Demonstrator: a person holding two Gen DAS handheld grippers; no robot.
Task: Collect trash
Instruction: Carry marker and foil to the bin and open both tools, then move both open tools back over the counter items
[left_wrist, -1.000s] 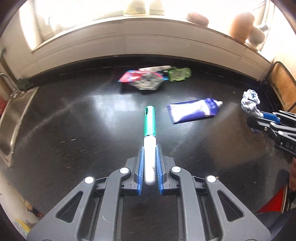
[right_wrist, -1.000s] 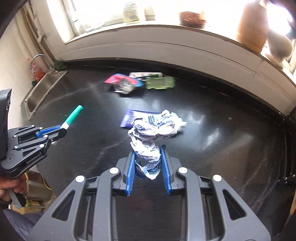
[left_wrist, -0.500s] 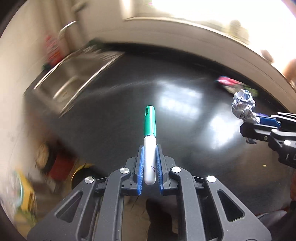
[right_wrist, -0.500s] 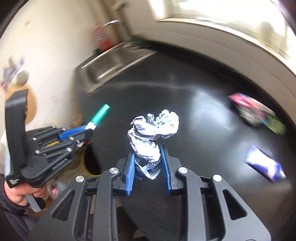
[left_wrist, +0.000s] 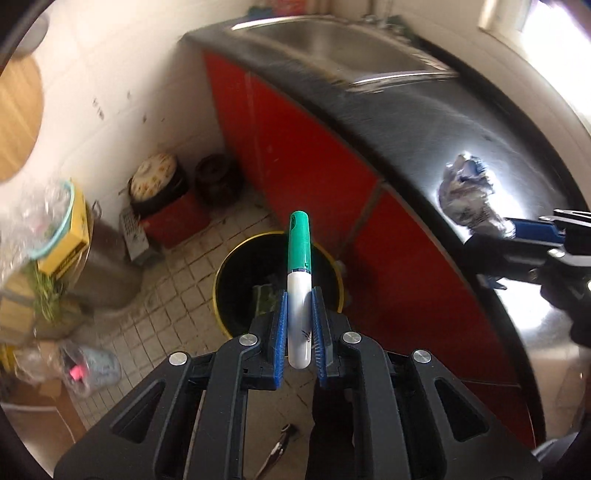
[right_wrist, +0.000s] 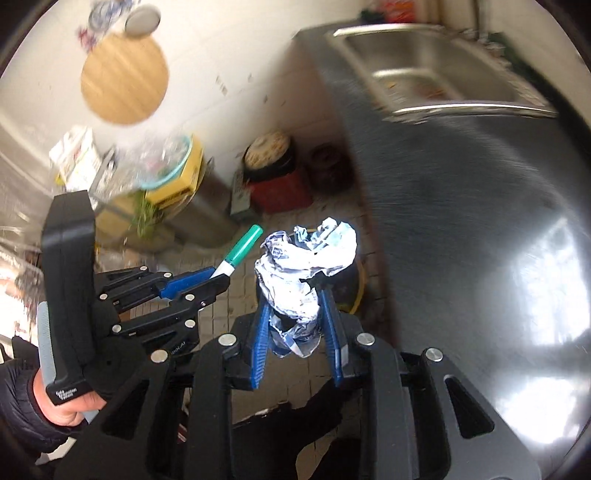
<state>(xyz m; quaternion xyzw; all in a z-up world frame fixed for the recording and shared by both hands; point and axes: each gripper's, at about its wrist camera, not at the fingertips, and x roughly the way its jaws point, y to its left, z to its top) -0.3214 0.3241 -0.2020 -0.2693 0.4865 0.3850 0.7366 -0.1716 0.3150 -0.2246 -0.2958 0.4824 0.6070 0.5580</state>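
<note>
My left gripper (left_wrist: 298, 297) is shut on a white marker with a green cap (left_wrist: 298, 273) and holds it above a black bin with a yellow rim (left_wrist: 236, 266) on the tiled floor. My right gripper (right_wrist: 295, 295) is shut on a crumpled ball of foil and paper (right_wrist: 306, 266), also over the floor by the counter edge; the bin (right_wrist: 356, 291) is mostly hidden behind the ball. The left gripper (right_wrist: 218, 275) with the marker (right_wrist: 242, 249) shows in the right wrist view. The right gripper's blue fingers (left_wrist: 532, 229) and the ball (left_wrist: 469, 199) show in the left wrist view.
A black counter (left_wrist: 461, 122) with a steel sink (left_wrist: 332, 44) runs over red cabinet doors (left_wrist: 295, 147). Pots (left_wrist: 155, 181), a red box, a yellow box and bags crowd the floor at the left wall. A round wooden board (right_wrist: 123, 79) hangs on the wall.
Both grippers have swung left off the counter, from facing the counter trash to hanging over the floor bin. Each still holds its item.
</note>
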